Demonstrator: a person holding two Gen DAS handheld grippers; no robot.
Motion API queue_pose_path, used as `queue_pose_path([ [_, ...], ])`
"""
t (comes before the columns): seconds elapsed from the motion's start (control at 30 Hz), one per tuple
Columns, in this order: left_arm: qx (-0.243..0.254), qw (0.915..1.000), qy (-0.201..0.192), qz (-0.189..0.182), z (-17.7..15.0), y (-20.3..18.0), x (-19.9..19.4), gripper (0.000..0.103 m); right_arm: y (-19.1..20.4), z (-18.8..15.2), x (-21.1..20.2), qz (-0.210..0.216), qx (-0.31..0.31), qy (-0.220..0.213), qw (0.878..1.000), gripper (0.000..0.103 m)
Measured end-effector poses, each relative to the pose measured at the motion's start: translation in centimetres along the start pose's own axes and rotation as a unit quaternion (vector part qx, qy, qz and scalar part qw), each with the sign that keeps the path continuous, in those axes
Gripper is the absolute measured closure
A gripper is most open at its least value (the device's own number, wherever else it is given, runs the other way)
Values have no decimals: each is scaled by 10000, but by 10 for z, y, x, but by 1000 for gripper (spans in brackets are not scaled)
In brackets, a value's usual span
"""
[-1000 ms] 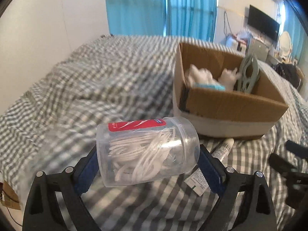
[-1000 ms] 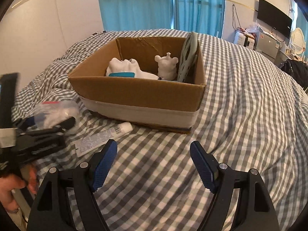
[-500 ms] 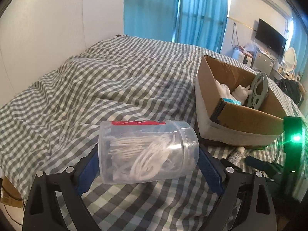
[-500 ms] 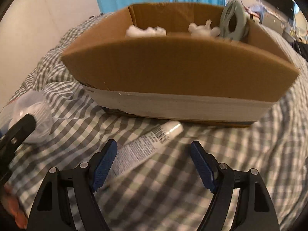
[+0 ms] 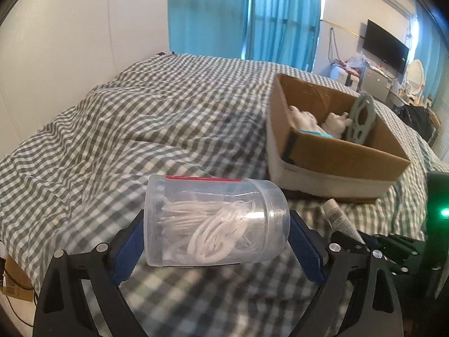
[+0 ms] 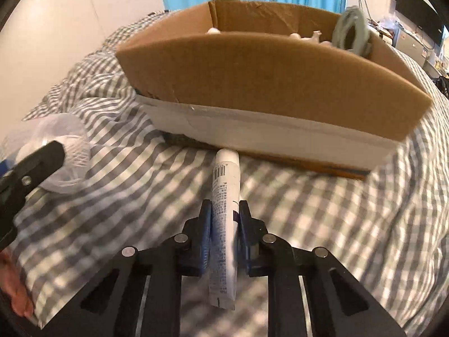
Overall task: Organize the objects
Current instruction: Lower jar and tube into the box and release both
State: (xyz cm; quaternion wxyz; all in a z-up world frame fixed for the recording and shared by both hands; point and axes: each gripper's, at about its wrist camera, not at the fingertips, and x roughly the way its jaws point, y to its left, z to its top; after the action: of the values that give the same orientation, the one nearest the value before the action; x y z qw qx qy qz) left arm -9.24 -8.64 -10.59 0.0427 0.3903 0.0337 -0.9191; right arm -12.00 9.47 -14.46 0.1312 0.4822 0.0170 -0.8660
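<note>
My left gripper [image 5: 216, 241] is shut on a clear plastic jar [image 5: 216, 221] of white floss picks with a red label, held on its side above the bed. My right gripper [image 6: 224, 219] is shut on a white tube [image 6: 226, 196] whose cap points at the cardboard box [image 6: 269, 84]. The box [image 5: 336, 151] sits on the checked bedspread and holds white figurines [image 5: 334, 123] and a grey-green hanger [image 5: 362, 120]. The jar [image 6: 64, 140] and the left gripper's finger [image 6: 31, 168] show at the left of the right wrist view. The tube [image 5: 338, 219] shows in the left wrist view.
The grey-and-white checked bedspread [image 5: 140, 129] covers the bed. Blue curtains [image 5: 241, 16] hang behind it. A wall TV [image 5: 384, 47] and cluttered furniture stand at the far right. A white wall [image 5: 70, 42] runs along the left side.
My right gripper has moved down to the tube and shut on it. My left gripper has kept the jar and drawn back and left from the box.
</note>
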Motion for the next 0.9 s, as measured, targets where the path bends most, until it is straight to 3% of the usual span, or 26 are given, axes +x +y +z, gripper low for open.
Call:
queue_pose_path([
  [0.23,184,9995,-141,-224,-4,-33,-30,8,-26,-18,-62,83,118,-468,9988,86],
  [0.43,409,9964,-571,-483,23,-62,-64,8,-46,-11,-124,93,169,-1071,9941,86],
  [0.63,573,9901,-948,-858,72,-89,-77,9,-55,31,-175,10,-24,-1707,9853,86],
  [0.9,688,9870,-1209,-806,137,-113,-48,10,-70,106,-190,52,-171,-2171,9760,86],
])
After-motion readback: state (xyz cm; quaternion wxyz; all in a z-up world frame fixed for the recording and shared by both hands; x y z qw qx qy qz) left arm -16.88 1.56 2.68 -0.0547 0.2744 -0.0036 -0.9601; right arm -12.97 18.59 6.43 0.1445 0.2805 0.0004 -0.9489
